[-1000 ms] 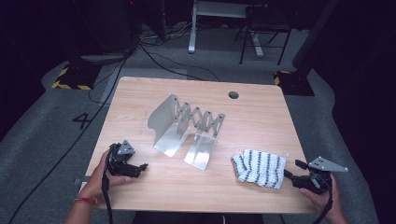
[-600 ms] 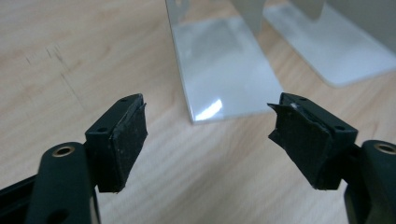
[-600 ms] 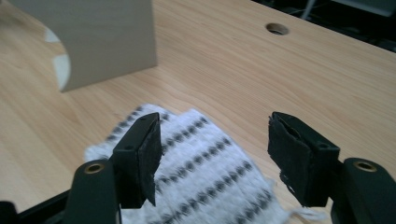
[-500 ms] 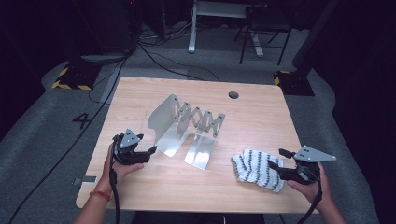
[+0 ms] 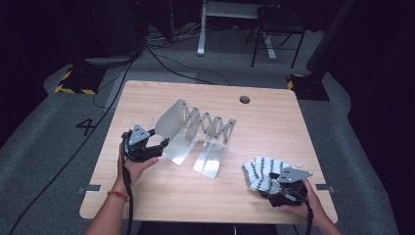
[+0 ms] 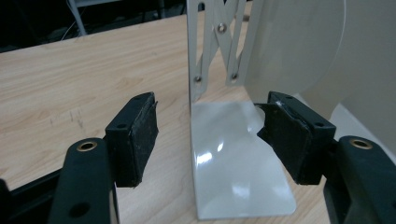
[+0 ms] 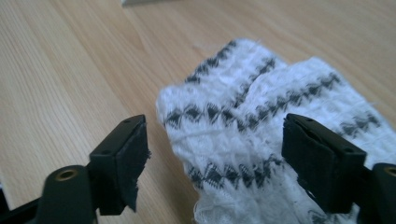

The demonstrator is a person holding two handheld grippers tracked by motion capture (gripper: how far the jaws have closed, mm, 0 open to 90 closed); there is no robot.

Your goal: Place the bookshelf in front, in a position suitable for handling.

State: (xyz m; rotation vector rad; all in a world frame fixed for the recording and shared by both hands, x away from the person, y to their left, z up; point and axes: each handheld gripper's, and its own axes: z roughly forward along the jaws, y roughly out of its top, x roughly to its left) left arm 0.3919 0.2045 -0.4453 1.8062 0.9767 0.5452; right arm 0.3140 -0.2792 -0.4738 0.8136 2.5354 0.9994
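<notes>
Working: we hold a gripper in each hand at the wooden table (image 5: pixel 161 196).
Left gripper: our left gripper (image 5: pixel 155 145) is at the left end of the expanding metal bookend rack (image 5: pixel 195 134); its jaws have just been closing and stand fairly wide, astride the rack's upright end plate (image 6: pixel 224 154), pads not pressing on it.
Rack: it stands mid-table, scissor links (image 6: pixel 219 42) stretched between its plates.
Right gripper: our right gripper (image 5: pixel 275 182) is at the near right corner, jaws just opened wide.
Cloth: the white knitted cloth with black zigzag stripes (image 7: pixel 261 126) lies on the table between those jaws, neither pad touching it that we can see.
</notes>
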